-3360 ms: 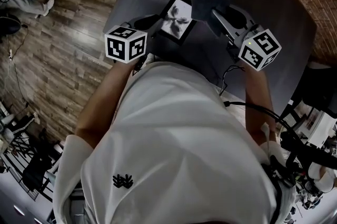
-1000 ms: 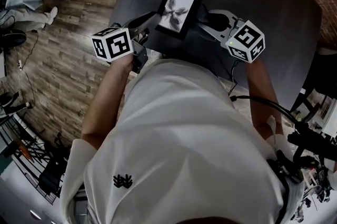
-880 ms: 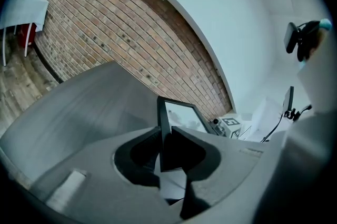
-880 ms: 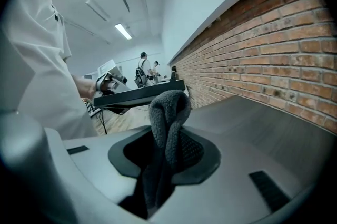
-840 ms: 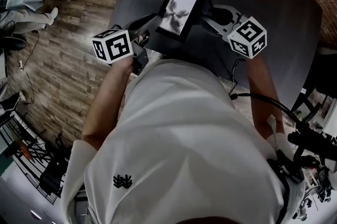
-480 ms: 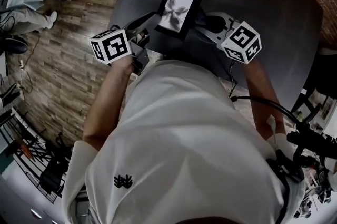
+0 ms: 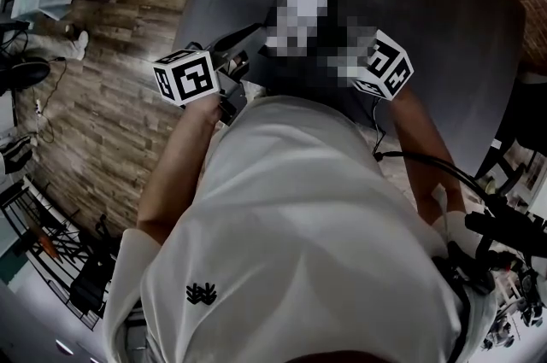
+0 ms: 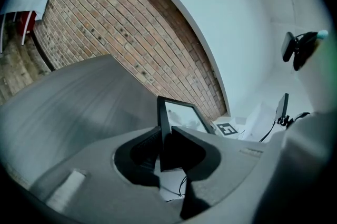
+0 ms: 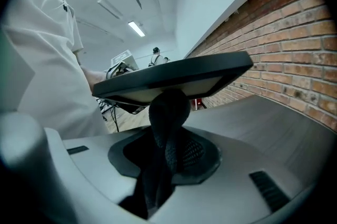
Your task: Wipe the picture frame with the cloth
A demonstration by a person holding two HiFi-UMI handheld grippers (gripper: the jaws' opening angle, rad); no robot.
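The left gripper (image 8: pixel 160 138) has its jaws clamped on one edge of the picture frame (image 8: pixel 181 114), lifting it clear of the grey tabletop (image 8: pixel 79 96) near that top's near edge. The right gripper (image 9: pixel 171 150) is closed on a bunched dark cloth (image 9: pixel 168 109), whose top presses against the frame's pale face. Wiping appears under way, though how much is already clean cannot be told; the rest of the frame, and setting it down, likely remain. A brick wall (image 8: pixel 131 44) stands beyond.
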